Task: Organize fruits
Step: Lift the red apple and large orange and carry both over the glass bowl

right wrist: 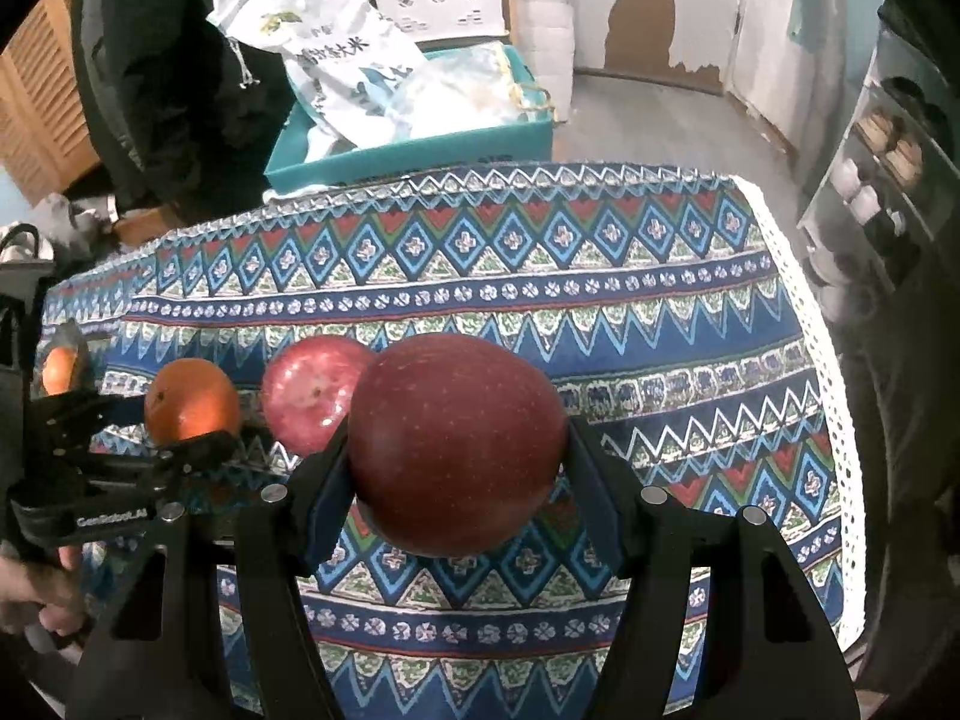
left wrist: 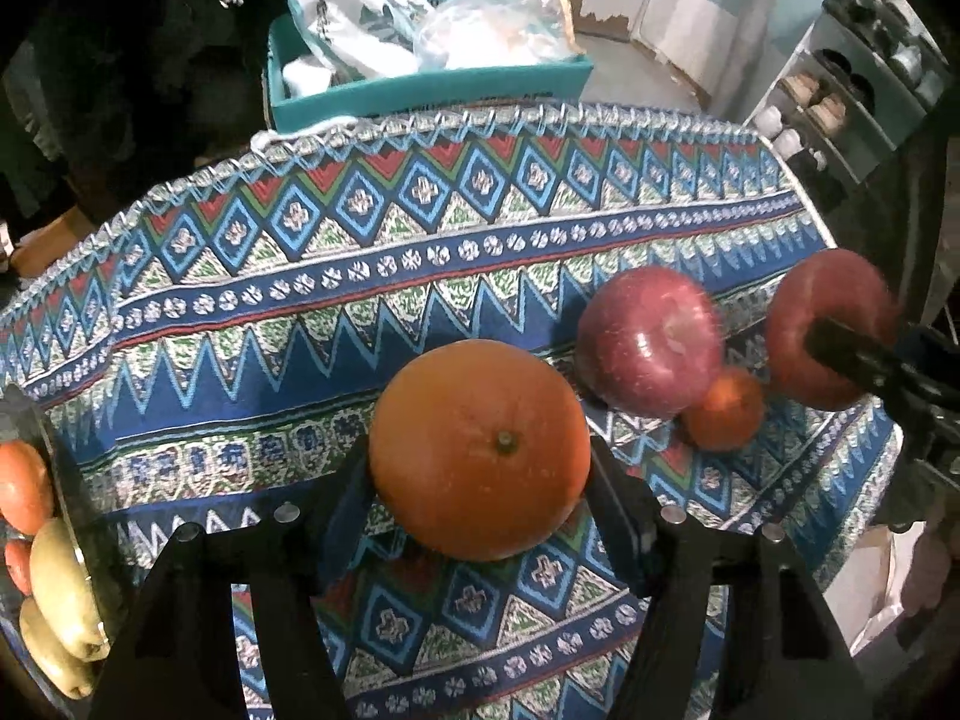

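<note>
Left wrist: fruit (left wrist: 57, 594) cut off, perhaps pears.

The left gripper (left wrist: 480, 474) clamps a large orange (left wrist: 479, 449) above the patterned tablecloth (left wrist: 300, 312). Right of the orange sit a red apple (left wrist: 651, 341) and a small orange (left wrist: 725, 410) (touching each other).

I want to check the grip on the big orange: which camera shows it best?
The left wrist view: the orange fills the centre between the left gripper's fingers. The right wrist view shows it small, at the left edge.
</note>
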Demonstrator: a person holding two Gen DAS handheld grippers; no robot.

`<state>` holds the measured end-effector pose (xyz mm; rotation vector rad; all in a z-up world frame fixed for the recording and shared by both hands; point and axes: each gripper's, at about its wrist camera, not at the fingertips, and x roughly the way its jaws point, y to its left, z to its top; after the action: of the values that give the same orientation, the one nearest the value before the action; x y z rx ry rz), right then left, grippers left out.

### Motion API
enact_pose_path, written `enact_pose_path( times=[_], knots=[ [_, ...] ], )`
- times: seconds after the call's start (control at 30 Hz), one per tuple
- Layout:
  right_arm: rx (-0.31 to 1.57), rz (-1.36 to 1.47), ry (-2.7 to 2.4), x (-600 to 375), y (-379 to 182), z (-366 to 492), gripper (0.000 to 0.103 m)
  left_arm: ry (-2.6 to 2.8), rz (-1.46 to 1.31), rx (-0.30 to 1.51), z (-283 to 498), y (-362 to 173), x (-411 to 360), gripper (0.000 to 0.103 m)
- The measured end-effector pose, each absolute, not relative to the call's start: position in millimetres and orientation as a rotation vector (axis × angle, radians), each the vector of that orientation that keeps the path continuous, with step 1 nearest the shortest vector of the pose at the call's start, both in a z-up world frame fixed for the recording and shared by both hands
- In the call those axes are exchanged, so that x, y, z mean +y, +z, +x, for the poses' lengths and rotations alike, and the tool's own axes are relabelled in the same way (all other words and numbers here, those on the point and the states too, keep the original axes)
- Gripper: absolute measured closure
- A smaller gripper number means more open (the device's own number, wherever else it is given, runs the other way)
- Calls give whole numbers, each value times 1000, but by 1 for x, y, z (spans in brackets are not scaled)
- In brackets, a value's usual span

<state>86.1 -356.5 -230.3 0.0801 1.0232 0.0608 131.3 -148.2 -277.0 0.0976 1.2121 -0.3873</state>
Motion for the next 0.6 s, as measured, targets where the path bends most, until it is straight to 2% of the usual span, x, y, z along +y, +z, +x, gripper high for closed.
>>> enact_pose_path(
  times=[0.6],
  knots=[
    [927,41,130,-318,-182,77,37,-385,29,1071,103,-197,-117,34]
  ],
)
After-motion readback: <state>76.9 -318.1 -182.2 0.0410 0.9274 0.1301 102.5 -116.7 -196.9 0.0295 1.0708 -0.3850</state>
